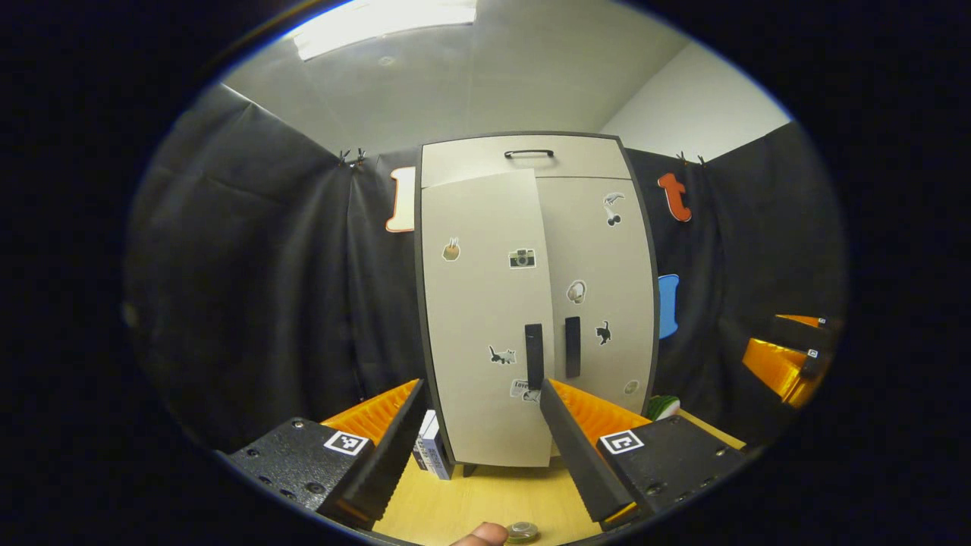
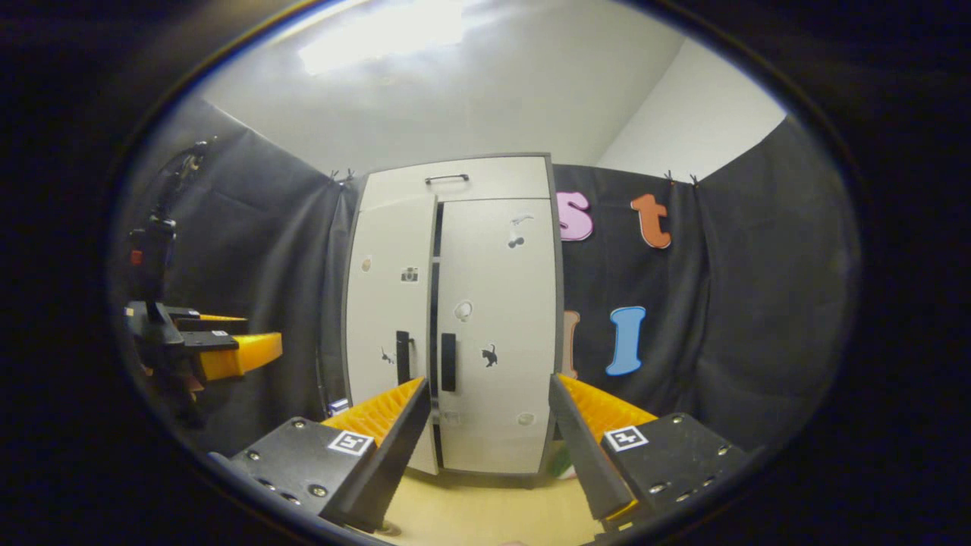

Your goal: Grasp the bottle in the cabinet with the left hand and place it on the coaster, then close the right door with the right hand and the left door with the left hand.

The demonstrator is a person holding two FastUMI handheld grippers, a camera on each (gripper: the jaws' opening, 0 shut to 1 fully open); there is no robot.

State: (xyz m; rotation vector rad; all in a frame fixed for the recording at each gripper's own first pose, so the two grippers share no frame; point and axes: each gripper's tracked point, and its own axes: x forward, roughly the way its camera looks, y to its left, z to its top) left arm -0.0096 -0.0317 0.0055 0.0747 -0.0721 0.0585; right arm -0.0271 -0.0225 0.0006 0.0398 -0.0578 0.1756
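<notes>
Both doors of the cabinet (image 1: 531, 296) look nearly done: right door (image 1: 599, 296) flush, left door (image 1: 485, 318) a touch ajar, with a dark gap showing beside it in the right gripper view. We read the remaining work as pushing that left door home. Our left gripper (image 1: 482, 413) is spread wide, holding nothing, facing the left door handle (image 1: 534, 355). Right gripper (image 2: 489, 413) is likewise released and empty, backed off the cabinet. The bottle and coaster we can't confirm; a small round glassy thing (image 1: 523, 531) sits on the table (image 1: 485, 500) at the frame's bottom edge, too cropped to identify.
</notes>
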